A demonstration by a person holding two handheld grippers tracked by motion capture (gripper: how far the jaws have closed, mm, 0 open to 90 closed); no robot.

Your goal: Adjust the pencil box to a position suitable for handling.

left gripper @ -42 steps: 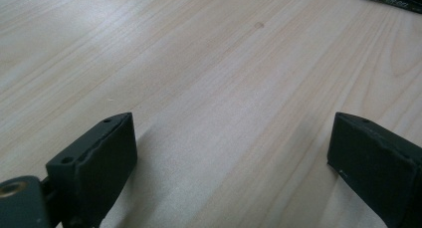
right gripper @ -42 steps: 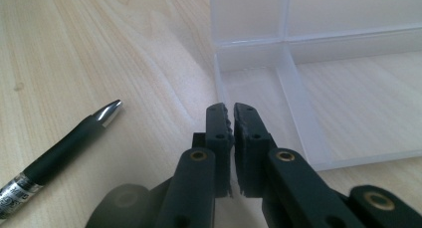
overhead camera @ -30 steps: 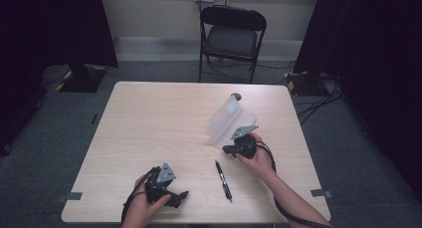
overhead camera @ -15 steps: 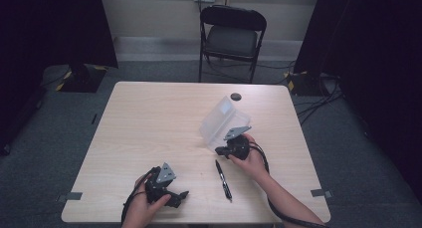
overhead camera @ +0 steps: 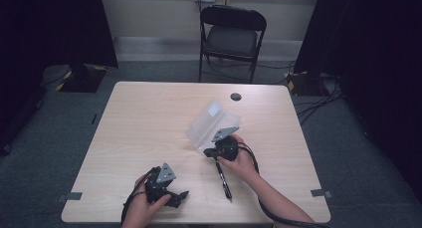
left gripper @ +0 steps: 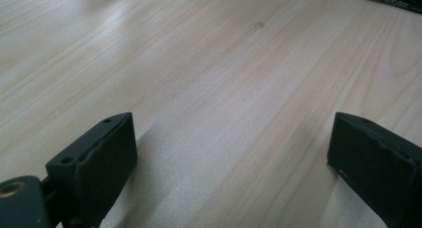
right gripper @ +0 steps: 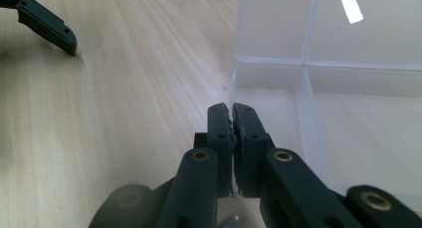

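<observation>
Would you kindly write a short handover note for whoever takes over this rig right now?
Right gripper: jaws shut on the near wall of the clear plastic organizer box, which is tilted up with its lid open near the table's middle.
Left gripper: jaws open, nothing between them, resting low at the table's near edge.
Black pen lies on the table beside the right hand.
Done: box gripped.
Left: probably setting the box down and putting the pen in; the pen is untouched.

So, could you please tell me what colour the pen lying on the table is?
Black. The pen lies on the light wooden table, clearest in the high view.
</observation>
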